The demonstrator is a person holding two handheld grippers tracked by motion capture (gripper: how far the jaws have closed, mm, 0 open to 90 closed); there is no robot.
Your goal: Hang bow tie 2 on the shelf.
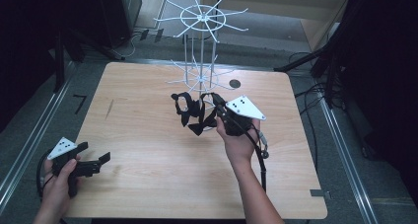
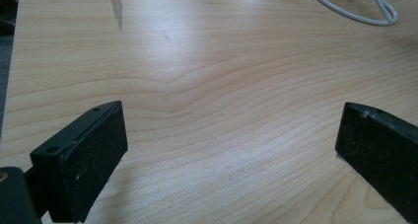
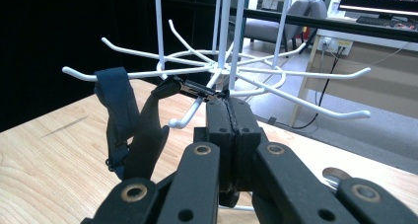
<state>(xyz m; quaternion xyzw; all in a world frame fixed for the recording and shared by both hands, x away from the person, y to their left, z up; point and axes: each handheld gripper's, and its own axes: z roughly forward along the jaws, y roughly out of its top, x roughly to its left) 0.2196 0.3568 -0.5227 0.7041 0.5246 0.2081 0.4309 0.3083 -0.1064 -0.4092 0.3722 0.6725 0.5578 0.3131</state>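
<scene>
A white wire rack with two tiers of spoke hooks stands at the back middle of the wooden table. A black strap with a metal clasp hangs around the lower tier. In the right gripper view the strap is draped over a hook of the rack, and my right gripper is shut, pinching the strap's clasp end at its tips. From above, the right gripper sits just right of the strap. My left gripper rests low at the table's front left, open, with nothing between its fingers.
A small dark round disc lies on the table right of the rack. The rack's white wire base loop shows far ahead in the left gripper view. Cables and dark stands line the floor around the table.
</scene>
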